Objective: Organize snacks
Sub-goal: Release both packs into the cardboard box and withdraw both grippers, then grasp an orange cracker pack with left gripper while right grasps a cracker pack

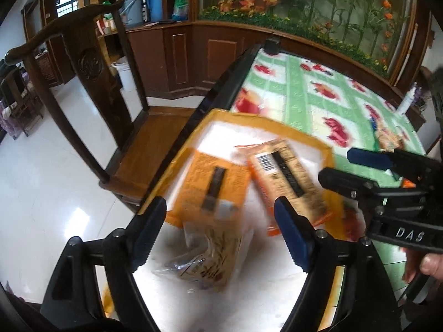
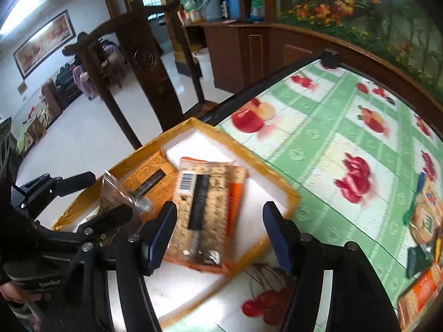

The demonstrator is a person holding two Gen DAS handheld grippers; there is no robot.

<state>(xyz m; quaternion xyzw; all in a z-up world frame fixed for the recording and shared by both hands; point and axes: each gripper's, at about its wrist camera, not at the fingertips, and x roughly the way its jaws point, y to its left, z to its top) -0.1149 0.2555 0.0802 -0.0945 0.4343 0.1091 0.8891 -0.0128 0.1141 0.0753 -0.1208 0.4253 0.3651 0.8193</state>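
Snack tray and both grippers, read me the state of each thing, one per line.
Tray: flat on table, holding packets.
Barcode packet: lying in tray, released.
Orange packet: lying in tray.
Clear bag: lying in tray.
Left gripper: open, empty.
Right gripper: open, empty.
Cracker packs: on table, outside tray.

Open left claw [image 1: 221, 229] above snack packets [image 1: 218, 188] in tray [image 1: 265, 127].

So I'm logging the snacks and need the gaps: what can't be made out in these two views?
- Print on the snack packs in the box: motion-blurred in both views.
- Cracker packs, right wrist view: cut off by the picture's edge.
- Clear bag, left wrist view: contents blurred.
- Box's near side: hidden behind the left claw.
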